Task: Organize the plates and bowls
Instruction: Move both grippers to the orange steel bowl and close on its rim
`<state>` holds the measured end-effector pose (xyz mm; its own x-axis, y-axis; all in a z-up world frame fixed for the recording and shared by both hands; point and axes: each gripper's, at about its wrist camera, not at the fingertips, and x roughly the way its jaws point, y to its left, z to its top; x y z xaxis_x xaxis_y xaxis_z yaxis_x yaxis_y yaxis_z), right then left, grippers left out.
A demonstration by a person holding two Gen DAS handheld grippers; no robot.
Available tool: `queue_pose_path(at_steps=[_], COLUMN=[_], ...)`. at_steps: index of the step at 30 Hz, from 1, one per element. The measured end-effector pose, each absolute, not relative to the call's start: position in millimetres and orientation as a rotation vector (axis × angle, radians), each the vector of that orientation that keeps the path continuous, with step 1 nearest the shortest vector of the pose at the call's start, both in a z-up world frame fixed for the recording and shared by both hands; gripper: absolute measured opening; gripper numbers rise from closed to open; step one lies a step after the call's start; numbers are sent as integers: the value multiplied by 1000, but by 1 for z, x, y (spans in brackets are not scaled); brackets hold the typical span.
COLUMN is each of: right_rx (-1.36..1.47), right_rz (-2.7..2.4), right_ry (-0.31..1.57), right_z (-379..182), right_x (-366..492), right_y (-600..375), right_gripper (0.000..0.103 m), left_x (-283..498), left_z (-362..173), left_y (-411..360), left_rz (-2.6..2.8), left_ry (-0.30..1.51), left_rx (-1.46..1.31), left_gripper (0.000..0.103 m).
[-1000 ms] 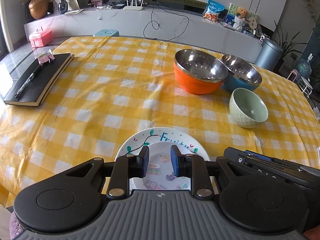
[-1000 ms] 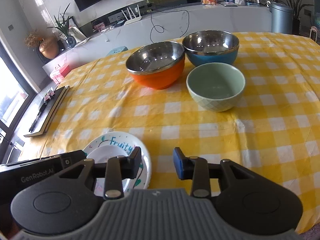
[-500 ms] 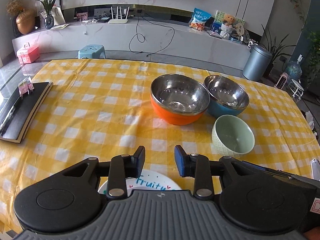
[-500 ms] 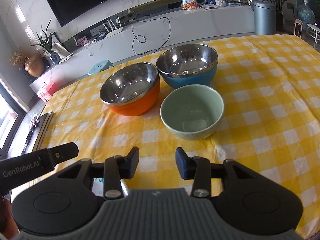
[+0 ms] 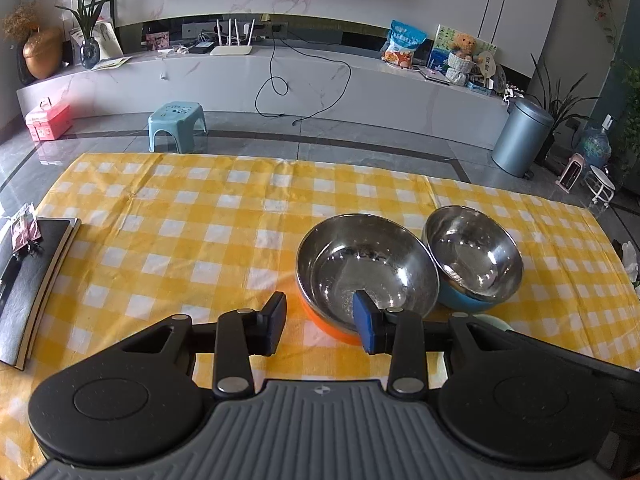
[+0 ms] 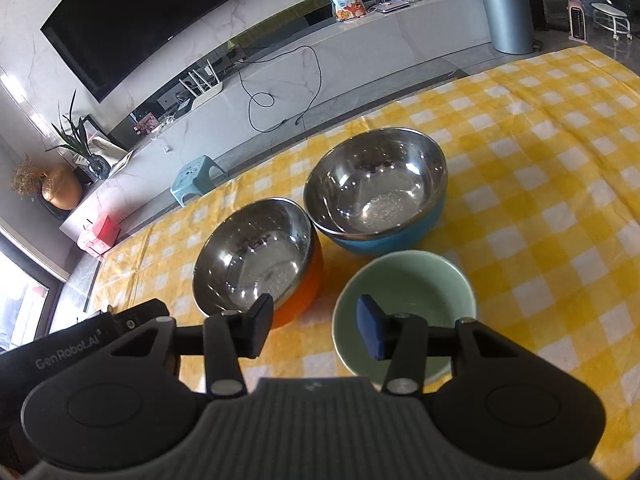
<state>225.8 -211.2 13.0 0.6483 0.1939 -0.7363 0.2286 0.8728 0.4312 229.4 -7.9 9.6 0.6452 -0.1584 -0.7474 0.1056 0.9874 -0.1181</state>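
Note:
An orange steel-lined bowl (image 5: 366, 270) and a blue steel-lined bowl (image 5: 474, 254) stand side by side on the yellow checked tablecloth (image 5: 200, 220). My left gripper (image 5: 320, 330) is open and empty, its right finger over the orange bowl's near rim. In the right wrist view the orange bowl (image 6: 256, 258), the blue bowl (image 6: 378, 188) and a pale green bowl (image 6: 408, 292) form a cluster. My right gripper (image 6: 316, 330) is open and empty, its right finger over the green bowl's near rim. The decorated plate is out of view.
A black notebook (image 5: 24, 276) lies at the table's left edge. Beyond the table's far edge are a blue stool (image 5: 178, 122), a grey bin (image 5: 520, 136) and a long white counter (image 5: 280, 76). The left gripper's body (image 6: 72, 348) shows at lower left.
Both grippers have moved forward and up from the plate toward the bowls. The plate has dropped out of both views. Both jaws stay open.

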Motion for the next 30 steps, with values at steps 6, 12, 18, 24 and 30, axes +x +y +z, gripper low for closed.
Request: queue_pose_path(at_steps=[6, 12, 18, 24, 30], right_rx=[465, 432, 414, 429, 428], right_rz=[-52, -64, -67, -52, -51], right_ry=[906, 946, 968, 973, 966], right_z=[6, -8, -18, -23, -19], right_x=[263, 286, 296, 299, 297], right_y=[-201, -194, -190, -189, -187], right_gripper=[40, 31, 24, 13, 12], left_x=[262, 279, 288, 288, 282], left_z=[-8, -29, -40, -41, -35], left_y=[-11, -13, -9, -13, -15], left_rz=[-119, -114, -94, -116, -99], left_ry=[905, 942, 954, 946, 934], left_rx=[-38, -34, -50, -37, -26], left_gripper=[43, 43, 24, 8, 8])
